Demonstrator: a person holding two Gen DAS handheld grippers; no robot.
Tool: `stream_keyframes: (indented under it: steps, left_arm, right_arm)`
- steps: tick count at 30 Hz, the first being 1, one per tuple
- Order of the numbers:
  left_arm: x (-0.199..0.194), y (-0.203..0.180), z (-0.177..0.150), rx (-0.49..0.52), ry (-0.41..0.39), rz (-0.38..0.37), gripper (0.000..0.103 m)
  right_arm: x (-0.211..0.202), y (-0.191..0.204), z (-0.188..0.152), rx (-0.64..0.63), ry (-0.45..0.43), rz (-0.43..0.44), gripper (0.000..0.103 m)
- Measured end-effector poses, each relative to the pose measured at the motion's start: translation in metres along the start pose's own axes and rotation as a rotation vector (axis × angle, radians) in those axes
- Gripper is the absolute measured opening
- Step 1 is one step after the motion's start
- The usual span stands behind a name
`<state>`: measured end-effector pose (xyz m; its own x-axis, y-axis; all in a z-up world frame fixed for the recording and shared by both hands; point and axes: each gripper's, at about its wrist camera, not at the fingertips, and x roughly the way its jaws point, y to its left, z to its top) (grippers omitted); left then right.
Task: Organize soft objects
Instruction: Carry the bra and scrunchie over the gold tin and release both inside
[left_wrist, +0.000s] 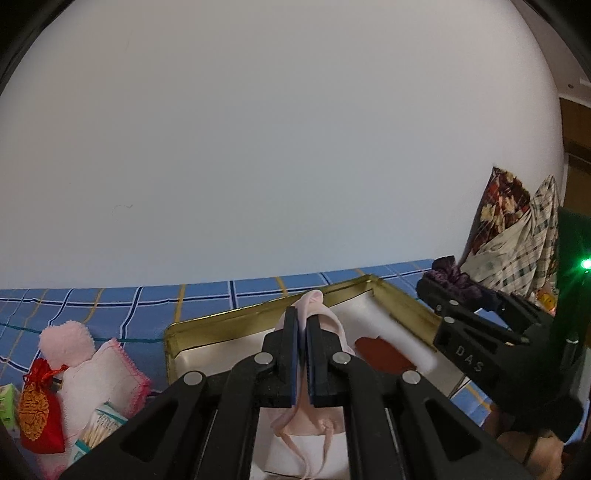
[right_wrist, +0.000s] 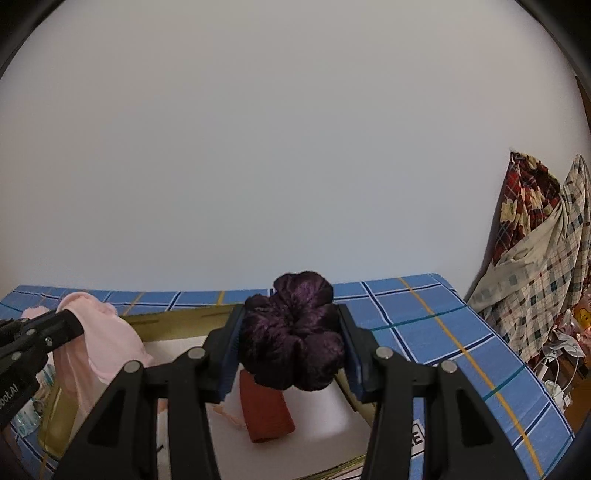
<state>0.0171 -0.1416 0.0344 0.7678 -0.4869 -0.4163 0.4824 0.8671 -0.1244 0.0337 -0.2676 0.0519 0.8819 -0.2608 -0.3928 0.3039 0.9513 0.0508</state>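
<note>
Purple scrunchie (right_wrist: 293, 338) is gripped by the right tongs (right_wrist: 291, 347) above the gold tray (left_wrist: 236, 317); pink cloth (left_wrist: 317, 314) is pinched by the left tongs (left_wrist: 302, 354) there too.

Red fabric roll (right_wrist: 266, 410) upper end hidden behind purple scrunchie (right_wrist: 295, 332); pink garment's (left_wrist: 314, 417) strings cut off at bottom edge.

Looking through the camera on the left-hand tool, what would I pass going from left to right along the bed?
Red pouch → pink-edged cloth → left gripper pinching a pink fabric piece → red item in the gold-rimmed box → right gripper holding a purple scrunchie.
</note>
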Motion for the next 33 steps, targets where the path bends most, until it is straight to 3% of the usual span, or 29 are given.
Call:
stream_keyframes:
  steps: [20, 33]
  left_arm:
    - [0.029, 0.008, -0.013, 0.001, 0.102, 0.102, 0.004]
    - [0.036, 0.006, -0.019, 0.01, 0.126, 0.132, 0.004]
  right_arm:
    - [0.029, 0.009, -0.018, 0.009, 0.135, 0.08, 0.048]
    - [0.035, 0.013, -0.021, 0.019, 0.158, 0.114, 0.051]
